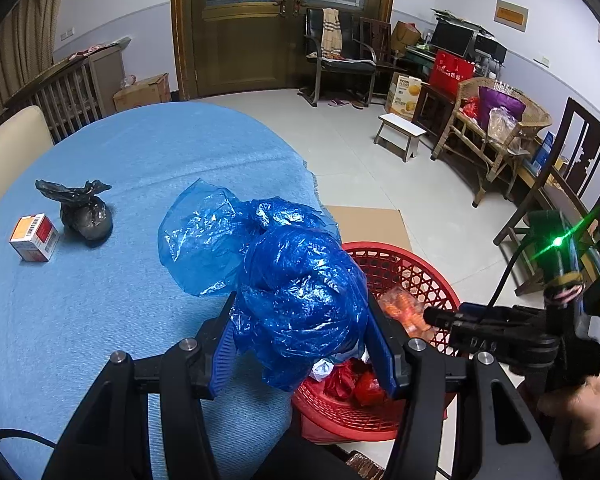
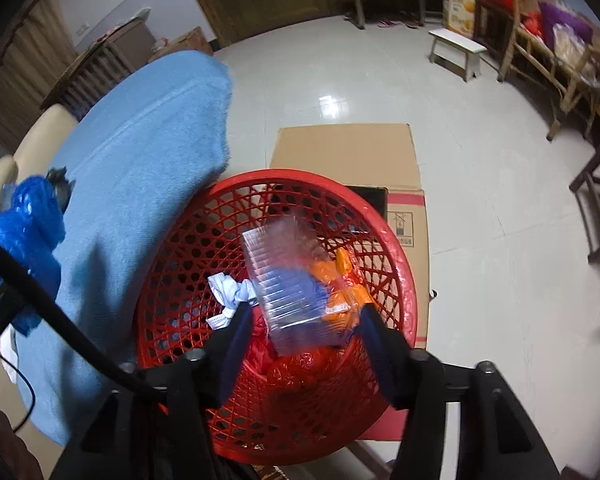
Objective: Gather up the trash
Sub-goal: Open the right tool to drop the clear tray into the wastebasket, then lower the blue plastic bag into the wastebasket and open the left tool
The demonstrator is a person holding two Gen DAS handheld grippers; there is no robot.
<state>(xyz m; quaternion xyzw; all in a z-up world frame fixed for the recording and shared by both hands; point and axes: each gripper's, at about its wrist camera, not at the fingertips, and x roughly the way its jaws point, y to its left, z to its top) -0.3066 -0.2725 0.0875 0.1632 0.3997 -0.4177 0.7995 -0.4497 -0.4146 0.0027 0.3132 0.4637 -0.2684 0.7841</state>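
Blue tablecloth [image 1: 100, 300] | left gripper [image 1: 302, 344] clamps blue bag [image 1: 300, 292] | right gripper [image 2: 304, 344] apart | carton [image 1: 404, 94] "PORK FLOSS"

"PORK FLOSS" stands on the yellow carton [image 1: 404, 96] by the chairs; other print is unreadable

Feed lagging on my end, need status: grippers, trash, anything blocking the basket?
Left gripper shut on blue plastic bag, at table edge. Right gripper open over red basket, clear plastic container loose between the fingers. Nothing blocking.
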